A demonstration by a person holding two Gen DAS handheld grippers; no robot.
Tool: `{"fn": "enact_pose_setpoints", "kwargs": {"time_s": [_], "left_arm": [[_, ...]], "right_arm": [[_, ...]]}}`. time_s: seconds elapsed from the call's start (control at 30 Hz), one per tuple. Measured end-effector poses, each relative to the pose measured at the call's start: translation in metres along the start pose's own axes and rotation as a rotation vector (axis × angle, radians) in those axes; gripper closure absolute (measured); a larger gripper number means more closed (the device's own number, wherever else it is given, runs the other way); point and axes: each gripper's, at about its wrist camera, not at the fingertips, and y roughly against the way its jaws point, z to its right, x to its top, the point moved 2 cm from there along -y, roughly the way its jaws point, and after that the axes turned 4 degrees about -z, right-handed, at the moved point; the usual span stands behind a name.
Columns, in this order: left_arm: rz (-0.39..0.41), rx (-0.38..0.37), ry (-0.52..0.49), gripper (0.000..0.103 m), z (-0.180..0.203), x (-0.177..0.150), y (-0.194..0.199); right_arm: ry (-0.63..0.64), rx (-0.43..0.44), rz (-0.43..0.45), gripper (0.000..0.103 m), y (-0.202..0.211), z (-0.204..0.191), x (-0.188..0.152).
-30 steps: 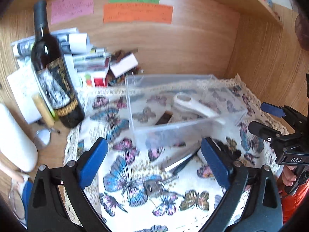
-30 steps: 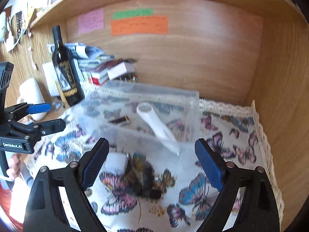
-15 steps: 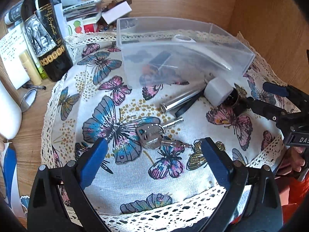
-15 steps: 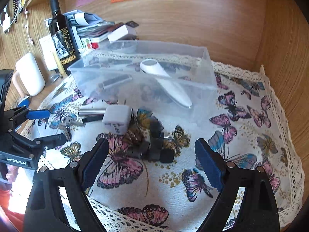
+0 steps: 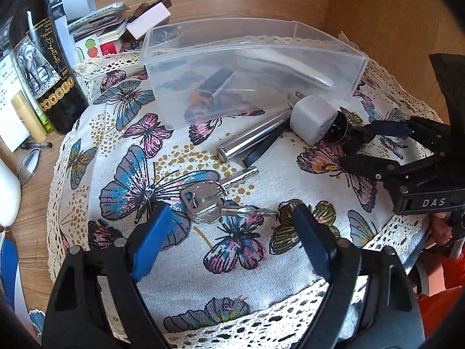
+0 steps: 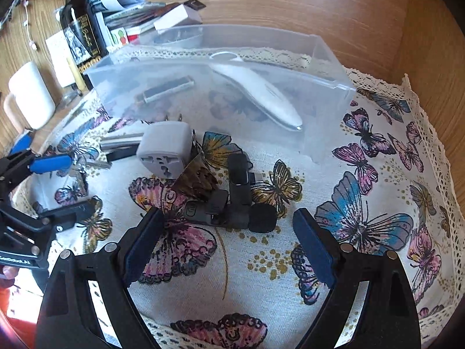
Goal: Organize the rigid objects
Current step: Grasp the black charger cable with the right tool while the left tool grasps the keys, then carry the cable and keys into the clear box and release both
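A clear plastic bin (image 5: 334, 67) (image 6: 325, 87) stands on a butterfly cloth and holds a white handle-shaped device (image 6: 255, 93) and a small dark stick (image 6: 165, 90). In front of it lie a bunch of keys (image 5: 212, 200), a metal tube (image 5: 252, 136), a grey plug adapter (image 5: 312, 119) (image 6: 165, 148) and black clip microphones (image 6: 235, 200). My left gripper (image 5: 229, 244) is open just above the keys. My right gripper (image 6: 226, 244) is open just short of the microphones.
A wine bottle (image 5: 43, 67) (image 6: 81, 29), a stack of papers and boxes (image 5: 116, 26) and a white mug (image 6: 29, 96) stand at the left. Wooden walls close the back and the right. The cloth's lace edge (image 5: 232, 320) lies near me.
Both grippers have tilted down and moved closer to the cloth. The keys now lie between the left fingers' line and the microphones sit nearer the right fingers. Both stayed open.
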Motion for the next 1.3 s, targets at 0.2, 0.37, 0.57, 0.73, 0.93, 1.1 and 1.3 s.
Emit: {"fn": "enact_pose_setpoints", "kwargs": {"time_s": [0.2,0.37,0.57,0.73,0.93,1.1,1.3], "left_arm": [[0.024,0.005,0.033,0.042,-0.007,0.002,0.002],[0.034,0.008,0.039,0.042,-0.009,0.003,0.005],[0.063,-0.006,0.081,0.043,-0.012,0.006,0.017],[0.132,0.004,0.085,0.043,-0.012,0.017,0.040],[0.221,0.010,0.084,0.043,-0.009,0.033,0.065],[0.295,0.002,0.109,0.043,-0.014,0.047,0.082],[0.360,-0.007,0.115,0.043,-0.016,0.066,0.095]], "right_arm": [[0.001,-0.003,0.025,0.044,0.004,0.001,0.000],[-0.010,0.008,0.043,0.046,0.009,0.003,-0.003],[-0.032,0.005,0.093,0.046,0.024,0.009,-0.003],[-0.048,0.011,0.139,0.046,0.037,0.009,0.000],[-0.079,0.031,0.204,0.046,0.054,0.011,0.011],[-0.083,0.034,0.262,0.046,0.066,0.010,0.027],[-0.054,0.016,0.318,0.046,0.078,0.013,0.050]]}}
